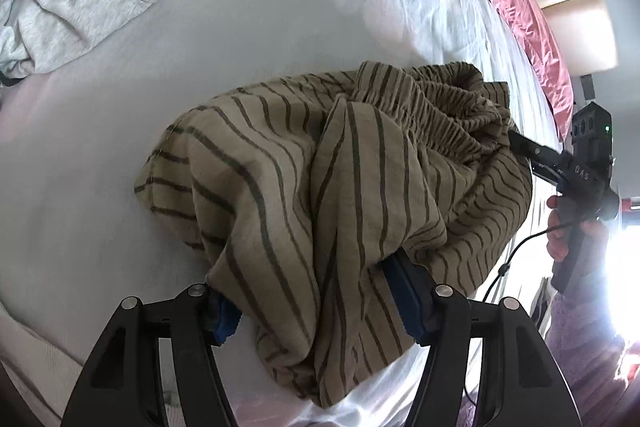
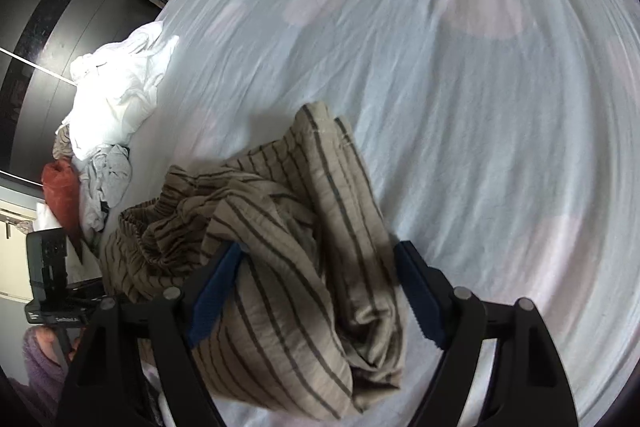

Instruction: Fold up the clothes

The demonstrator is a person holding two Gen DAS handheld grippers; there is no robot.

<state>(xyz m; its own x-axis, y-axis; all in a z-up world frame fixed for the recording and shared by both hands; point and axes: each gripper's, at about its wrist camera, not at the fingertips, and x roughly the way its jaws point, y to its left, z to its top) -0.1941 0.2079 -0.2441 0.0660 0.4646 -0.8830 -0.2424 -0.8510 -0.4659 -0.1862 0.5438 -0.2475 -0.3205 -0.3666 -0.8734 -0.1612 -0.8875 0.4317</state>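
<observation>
A tan garment with dark stripes and an elastic waistband (image 1: 320,163) lies bunched on the pale bed sheet (image 1: 248,39). My left gripper (image 1: 316,303) stands open with the cloth draped between and over its blue-padded fingers. My right gripper (image 2: 320,299) is also open, with the same striped garment (image 2: 280,247) lying between its fingers. In the left wrist view the right gripper (image 1: 516,143) pokes into the waistband from the right, its fingertips hidden in the cloth.
A grey sweatshirt (image 1: 76,7) lies crumpled at the far left of the bed. White, grey and red clothes (image 2: 116,95) are piled by the bed's edge near a dark wardrobe (image 2: 48,7). A pink cover (image 1: 528,39) lines the far edge.
</observation>
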